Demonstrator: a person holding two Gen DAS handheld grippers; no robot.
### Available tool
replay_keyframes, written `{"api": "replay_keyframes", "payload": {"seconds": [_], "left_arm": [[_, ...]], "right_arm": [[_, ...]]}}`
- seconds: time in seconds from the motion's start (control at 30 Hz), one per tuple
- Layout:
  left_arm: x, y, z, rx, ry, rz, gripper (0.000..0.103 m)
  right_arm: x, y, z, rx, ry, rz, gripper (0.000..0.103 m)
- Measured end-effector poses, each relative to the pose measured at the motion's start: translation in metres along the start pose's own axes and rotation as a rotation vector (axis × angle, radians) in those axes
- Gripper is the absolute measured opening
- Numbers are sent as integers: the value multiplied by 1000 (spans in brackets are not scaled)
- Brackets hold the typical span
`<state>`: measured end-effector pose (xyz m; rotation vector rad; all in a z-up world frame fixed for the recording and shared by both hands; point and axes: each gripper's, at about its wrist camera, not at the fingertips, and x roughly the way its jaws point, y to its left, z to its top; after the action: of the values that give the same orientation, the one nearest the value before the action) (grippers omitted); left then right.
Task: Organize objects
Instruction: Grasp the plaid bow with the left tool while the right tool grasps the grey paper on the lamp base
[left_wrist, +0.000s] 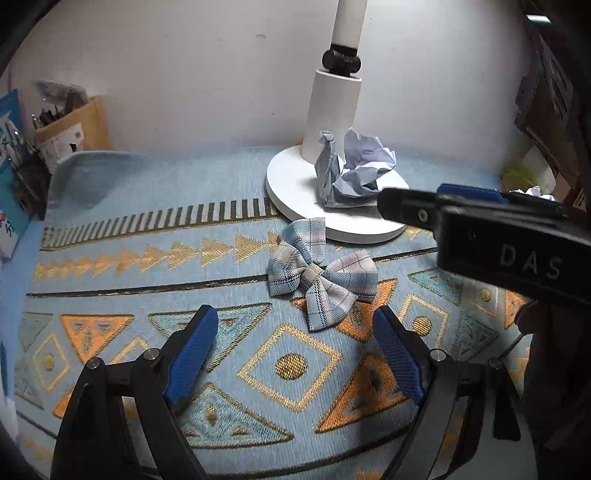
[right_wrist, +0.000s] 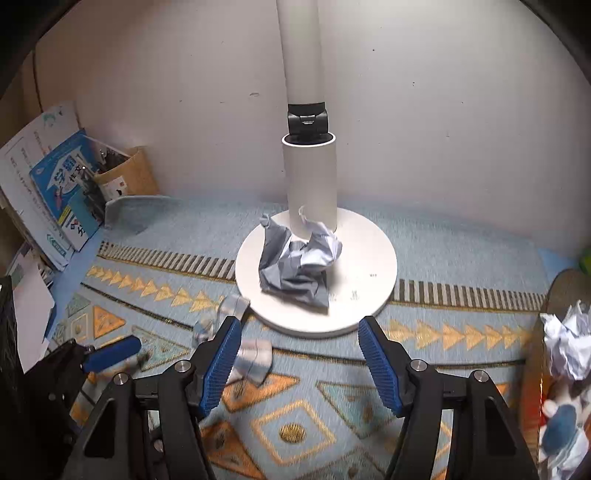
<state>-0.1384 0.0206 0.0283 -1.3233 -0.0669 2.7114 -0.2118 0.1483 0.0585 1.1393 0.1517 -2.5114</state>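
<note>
Left gripper (left_wrist: 295, 354) fingers spread apart, plaid bow (left_wrist: 322, 272) lying just ahead between them; right gripper (right_wrist: 299, 363) fingers apart, crumpled paper (right_wrist: 297, 267) ahead on lamp base (right_wrist: 369, 254); only its view shows the bow blurred

A plaid fabric bow (left_wrist: 322, 275) in pale blue, grey and white lies flat on the patterned blue and gold mat (left_wrist: 147, 221), just in front of the white round lamp base (left_wrist: 291, 181); its upper left loop reaches close to the base's rim, and one tail points down toward the camera. In the right wrist view the bow is blurred and partly hidden. A crumpled sheet of paper (right_wrist: 297, 266), blue-grey on one side and white on the other, sits on the lamp base, leaning against the white column. More crumpled white paper (right_wrist: 567, 341) lies in a container at the far right edge of the right wrist view
</note>
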Motion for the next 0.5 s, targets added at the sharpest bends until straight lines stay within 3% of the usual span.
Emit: {"api": "replay_keyframes", "payload": {"seconds": [0.07, 0.23, 0.33, 0.43, 0.47, 0.5], "left_arm": [[15, -1, 5, -1, 76, 9, 85], [24, -1, 13, -22, 47, -6, 85], [27, -7, 16, -2, 50, -8, 85], [29, -10, 17, 0, 38, 9, 80], [28, -10, 17, -1, 32, 5, 75], [27, -10, 16, 1, 24, 4, 64]], "right_arm": [[15, -2, 9, 13, 7, 6, 64], [48, -13, 26, 83, 42, 68, 64], [66, -14, 29, 121, 88, 155, 65], [68, -5, 30, 81, 69, 94, 65], [68, -4, 30, 78, 63, 78, 65], [69, -4, 30, 84, 57, 71, 63]]}}
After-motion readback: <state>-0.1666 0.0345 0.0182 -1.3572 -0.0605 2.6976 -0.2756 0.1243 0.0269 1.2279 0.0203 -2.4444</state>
